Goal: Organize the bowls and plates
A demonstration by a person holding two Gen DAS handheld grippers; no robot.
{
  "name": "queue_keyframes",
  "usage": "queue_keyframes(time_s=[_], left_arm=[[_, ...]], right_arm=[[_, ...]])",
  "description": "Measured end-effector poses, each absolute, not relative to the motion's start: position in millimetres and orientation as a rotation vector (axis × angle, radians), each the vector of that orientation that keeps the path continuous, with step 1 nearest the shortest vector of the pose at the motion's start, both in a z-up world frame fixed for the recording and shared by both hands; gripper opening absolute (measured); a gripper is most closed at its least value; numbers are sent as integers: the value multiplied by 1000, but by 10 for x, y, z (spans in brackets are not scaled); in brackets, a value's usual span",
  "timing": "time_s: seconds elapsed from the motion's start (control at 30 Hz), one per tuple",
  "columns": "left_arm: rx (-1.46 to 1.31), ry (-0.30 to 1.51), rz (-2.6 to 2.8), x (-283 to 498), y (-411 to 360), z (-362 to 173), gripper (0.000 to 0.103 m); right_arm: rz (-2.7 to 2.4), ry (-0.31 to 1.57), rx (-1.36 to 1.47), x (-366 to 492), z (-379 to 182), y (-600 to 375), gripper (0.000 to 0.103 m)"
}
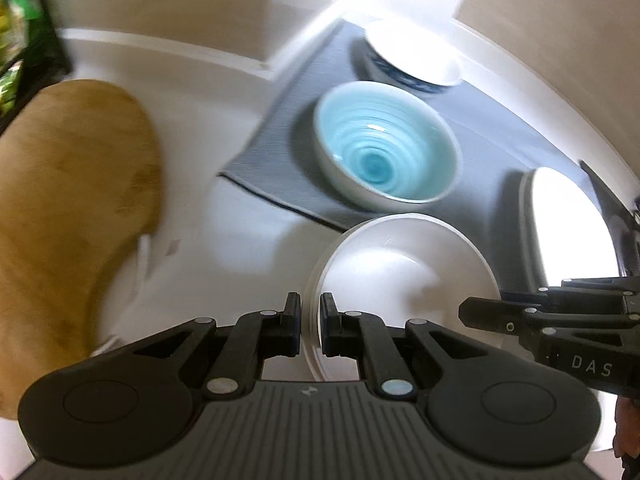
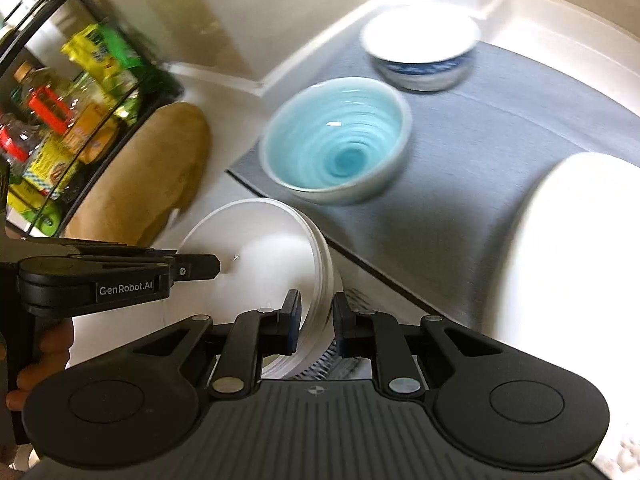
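at the near edge of the grey mat (image 1: 480, 148) we hold a stack of white plates (image 1: 400, 264) between both tools. the left gripper (image 1: 310, 322) pinches the stack's left rim, its fingers drawn close with the rim between them. the right gripper (image 2: 317, 320) clamps the opposite rim, its fingers a little wider because several plate edges sit between them. each tool reaches in level from its own side, and each shows in the other's camera.

the right wrist view shows us what the left barely catches: a black wire rack (image 2: 52, 120) crowded with bottles and yellow and green packets, and the bare fingers of the hand (image 2: 40, 360) around the left tool's handle. only there can we count separate plate edges in the stack.

around us, a light blue ribbed bowl (image 2: 336, 148) stands on the mat just beyond the plates, and a blue-patterned white bowl (image 2: 420, 48) sits farther back near the wall. a wooden board (image 1: 68, 200) lies left of the mat on the white counter (image 1: 224, 232). a large white dish (image 2: 572, 260) fills the right side, too overexposed to name more closely.
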State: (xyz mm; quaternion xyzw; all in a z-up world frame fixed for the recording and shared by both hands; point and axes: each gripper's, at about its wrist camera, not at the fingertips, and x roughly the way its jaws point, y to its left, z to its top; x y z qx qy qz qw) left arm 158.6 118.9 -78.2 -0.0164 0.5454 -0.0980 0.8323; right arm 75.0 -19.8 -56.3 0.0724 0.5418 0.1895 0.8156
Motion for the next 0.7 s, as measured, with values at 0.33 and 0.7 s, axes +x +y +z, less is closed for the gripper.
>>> queue_keyframes(time_s=[0.33, 0.7], left_arm=[[-8, 1188, -249, 1742, 804, -906, 10], [6, 1093, -189, 1756, 862, -833, 87]], right_arm=[[343, 1170, 168, 736, -668, -521, 18], [374, 1174, 214, 760, -704, -652, 48]])
